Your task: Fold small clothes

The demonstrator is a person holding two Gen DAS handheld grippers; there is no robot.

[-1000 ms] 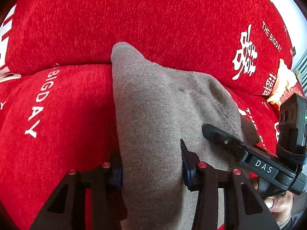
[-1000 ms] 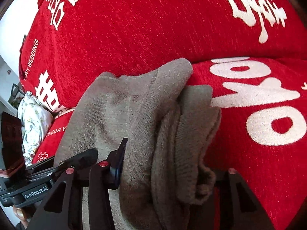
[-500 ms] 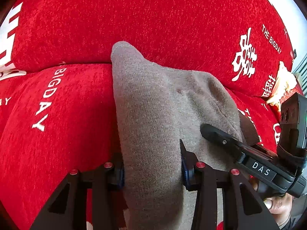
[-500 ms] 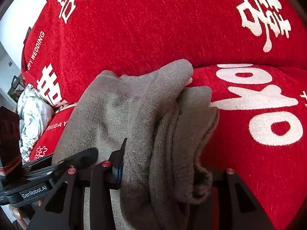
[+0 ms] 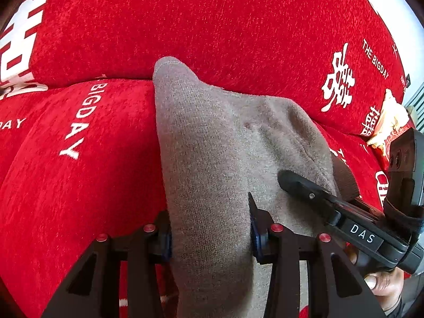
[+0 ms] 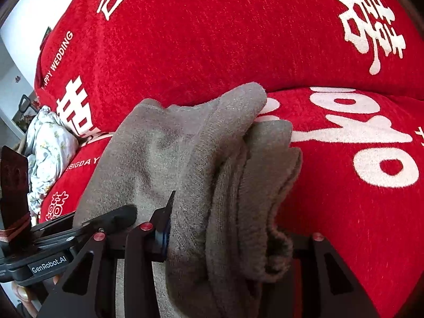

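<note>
Two grippers are clamping one grey-brown knitted garment (image 5: 212, 159) over a red chenille sofa cover (image 5: 79, 185) printed with white lettering. Left of the garment in the left wrist view, the words "BIGDAY" are running down the seat cushion. The left gripper (image 5: 210, 234) is holding the garment's left edge, its jaws pressing on a thick fold of cloth. Right of that, the right gripper (image 5: 312, 193) is reaching onto the same cloth, a hand (image 5: 381, 283) gripping its handle. Seen from the right wrist, the right gripper (image 6: 228, 238) is squeezing several bunched layers of the garment. Far left of the garment there, a white floral cloth (image 6: 47, 148) is lying crumpled on the sofa.
</note>
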